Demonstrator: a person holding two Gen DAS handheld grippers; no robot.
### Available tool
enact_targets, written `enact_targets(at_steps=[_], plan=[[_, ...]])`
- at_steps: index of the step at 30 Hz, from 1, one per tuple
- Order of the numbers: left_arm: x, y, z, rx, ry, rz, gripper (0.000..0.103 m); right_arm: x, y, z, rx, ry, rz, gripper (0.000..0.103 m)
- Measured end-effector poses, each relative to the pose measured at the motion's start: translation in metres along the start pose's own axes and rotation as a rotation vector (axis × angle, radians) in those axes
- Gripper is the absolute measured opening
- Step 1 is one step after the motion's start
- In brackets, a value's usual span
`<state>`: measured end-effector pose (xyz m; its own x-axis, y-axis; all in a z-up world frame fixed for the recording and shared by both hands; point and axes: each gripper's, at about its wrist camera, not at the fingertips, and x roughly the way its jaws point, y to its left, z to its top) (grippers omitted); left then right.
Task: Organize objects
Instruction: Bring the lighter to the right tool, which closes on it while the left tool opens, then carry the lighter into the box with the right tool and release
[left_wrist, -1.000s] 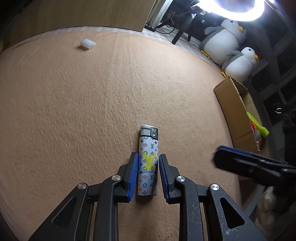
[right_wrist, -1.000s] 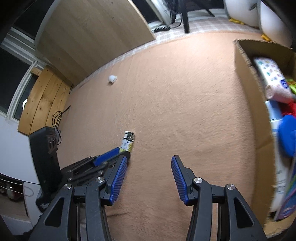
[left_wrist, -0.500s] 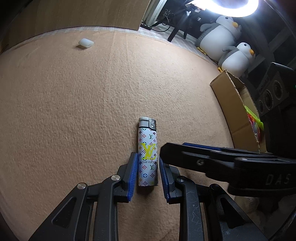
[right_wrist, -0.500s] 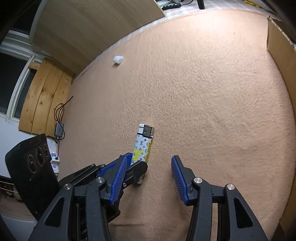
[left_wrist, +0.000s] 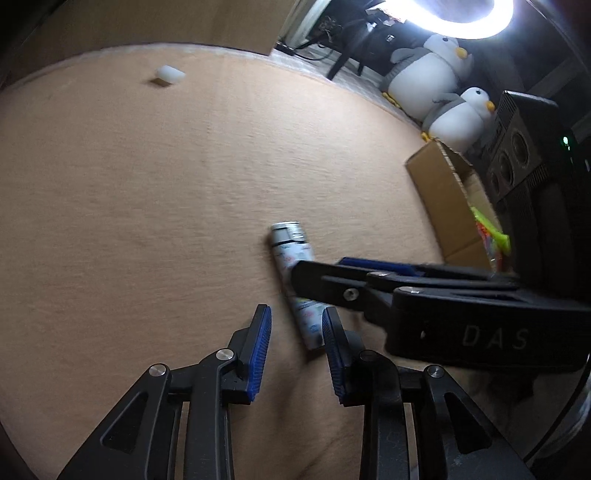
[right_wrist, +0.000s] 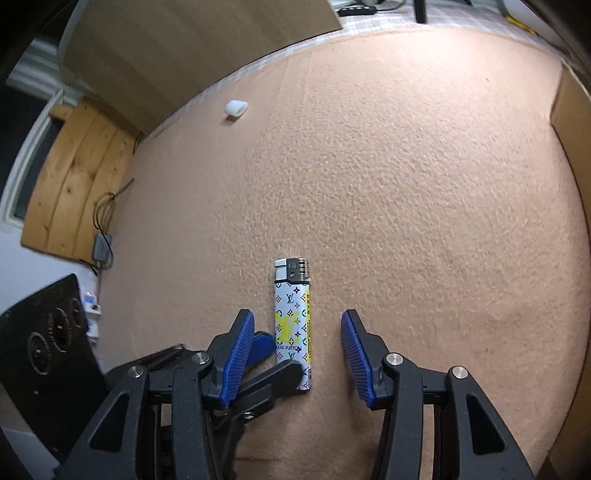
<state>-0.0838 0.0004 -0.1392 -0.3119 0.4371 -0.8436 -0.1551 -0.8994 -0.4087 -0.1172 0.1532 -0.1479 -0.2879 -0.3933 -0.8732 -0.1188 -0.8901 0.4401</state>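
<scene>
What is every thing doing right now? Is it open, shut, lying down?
Lighter: lying flat on the carpet, between both grippers' fingers, not gripped.
Left gripper: open.
Right gripper: open.
Box: open, things inside.
White piece: lying alone on the carpet.
Ring light: on.

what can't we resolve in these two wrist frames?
- Lighter: in the left wrist view its print is motion-blurred and the right gripper covers its middle.
- Cardboard box: contents mostly hidden by its wall in the left view; cut off at the edge in the right view.
- Small white object: too small to identify in either view.
- Left gripper: whether a pad touches the lighter is unclear.
</scene>
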Motion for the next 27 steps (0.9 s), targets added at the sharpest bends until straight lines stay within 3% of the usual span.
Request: enact_targets(at_steps=[5,11,14,27], plan=[[-0.014,0.018,-0.005,-0.013,-0.009,0.035,0.031,0.007,0.020,0.001,-0.117,0.011,-0.113,0.045],[-0.023,0.040,-0.003,-0.059,-0.030,0.051,0.031,0.019,0.044,-0.005,-0.330,0.010,-0.286,0.031],[-0.023,0.046,0.000,-0.079,-0.038,0.057,0.031,0.021,0.049,-0.005,-0.386,0.014,-0.324,0.022],[-0.007,0.032,0.013,-0.080,-0.035,0.054,0.031,0.002,0.022,-0.011,-0.277,-0.037,-0.230,0.020]])
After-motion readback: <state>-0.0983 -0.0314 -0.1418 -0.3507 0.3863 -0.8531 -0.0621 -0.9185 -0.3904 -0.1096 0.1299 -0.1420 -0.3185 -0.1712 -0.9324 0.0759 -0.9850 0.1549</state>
